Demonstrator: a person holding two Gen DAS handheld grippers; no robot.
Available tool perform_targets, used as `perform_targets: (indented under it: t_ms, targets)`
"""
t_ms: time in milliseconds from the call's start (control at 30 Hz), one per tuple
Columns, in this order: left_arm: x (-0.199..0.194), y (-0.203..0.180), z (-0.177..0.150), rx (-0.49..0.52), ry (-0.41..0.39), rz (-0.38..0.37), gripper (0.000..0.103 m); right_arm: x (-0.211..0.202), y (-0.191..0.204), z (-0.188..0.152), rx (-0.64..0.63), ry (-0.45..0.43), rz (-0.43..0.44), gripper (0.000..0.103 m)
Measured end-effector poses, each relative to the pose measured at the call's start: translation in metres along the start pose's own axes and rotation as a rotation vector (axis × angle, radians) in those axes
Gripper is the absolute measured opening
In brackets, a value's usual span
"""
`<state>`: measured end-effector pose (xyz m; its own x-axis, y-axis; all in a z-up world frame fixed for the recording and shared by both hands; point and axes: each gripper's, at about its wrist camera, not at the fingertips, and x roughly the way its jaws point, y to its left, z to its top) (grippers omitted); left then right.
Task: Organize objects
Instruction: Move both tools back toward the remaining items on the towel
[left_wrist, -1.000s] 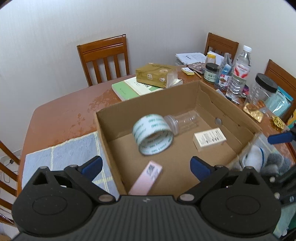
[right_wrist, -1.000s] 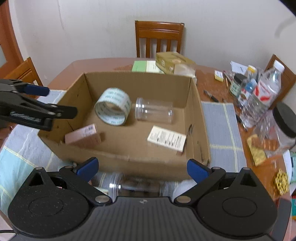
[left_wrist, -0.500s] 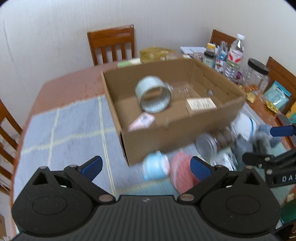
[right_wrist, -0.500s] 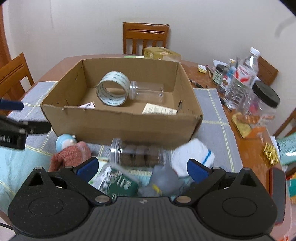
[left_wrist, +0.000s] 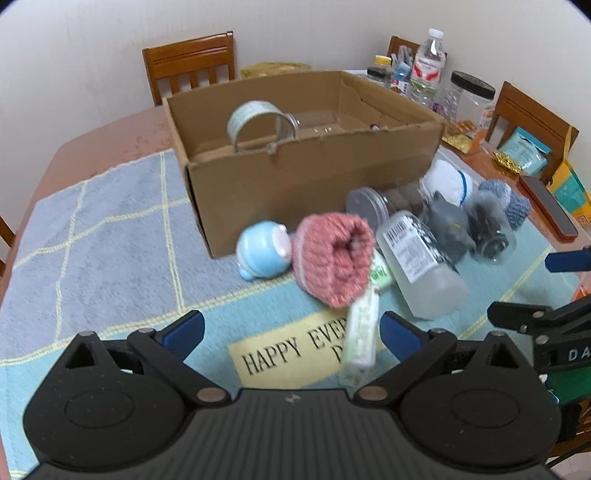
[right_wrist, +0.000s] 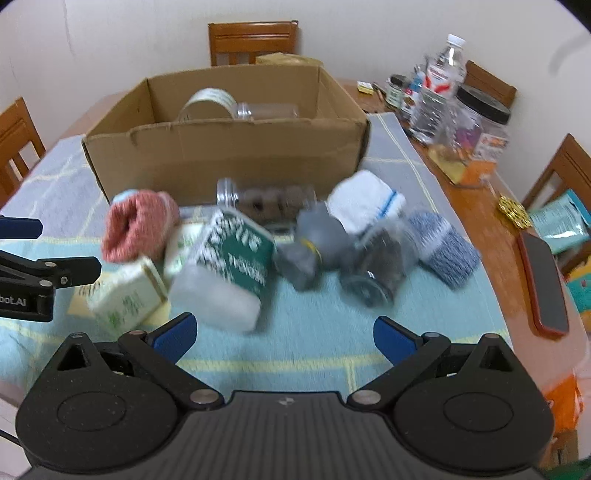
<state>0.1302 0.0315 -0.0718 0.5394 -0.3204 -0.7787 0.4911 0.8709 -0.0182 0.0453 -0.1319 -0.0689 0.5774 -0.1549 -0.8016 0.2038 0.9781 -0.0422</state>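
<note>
Left wrist view is showing me my left tool (left_wrist: 291, 328) hanging released and empty above a mat on the bench (left_wrist: 122, 136). Right wrist view is showing my right tool (right_wrist: 282, 334) likewise spread wide, gripping nothing.

A cardboard box (left_wrist: 306, 173) is sitting at the far side of the mat. Inside it I am seeing a roll of tape (left_wrist: 255, 118) and a clear jar (left_wrist: 314, 120) lying beside it; whatever else it holds is hidden by the near wall.

Most of the sorting is looking unfinished to me. A heap is waiting just in front of the box: a pink rolled cloth (left_wrist: 334, 258), a pale blue toy (left_wrist: 262, 251), a frosted bottle (left_wrist: 421, 266), a white carton (right_wrist: 127, 295), a grey toy (right_wrist: 314, 247), a white rolled cloth (right_wrist: 365, 201), a blue knitted roll (right_wrist: 441, 247) and a jar of dark discs (right_wrist: 269, 201).
</note>
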Motion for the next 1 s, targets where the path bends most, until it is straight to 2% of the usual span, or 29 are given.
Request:
perform_targets:
  t_ms: [233,400,667,867,1000]
  targets:
    - [0.015,-0.012,-0.01,-0.023,0.038,0.034,0.101,0.006,-0.011,0.003,-0.004,-0.01,0.03,0.103]
    - [0.028,-0.013,-0.018,-0.104,0.092,0.074,0.101,0.018,-0.014,0.011,-0.056,0.01,0.089,0.103]
    - [0.031,-0.007,-0.027,-0.241,0.115,0.153,0.101,0.034,-0.023,0.027,-0.162,0.007,0.189,0.103]
    - [0.03,-0.001,-0.028,-0.334,0.115,0.247,0.101,0.043,-0.025,0.043,-0.274,-0.013,0.282,0.103]
    - [0.031,0.006,-0.024,-0.391,0.113,0.348,0.101,0.051,-0.022,0.053,-0.359,-0.019,0.344,0.103]
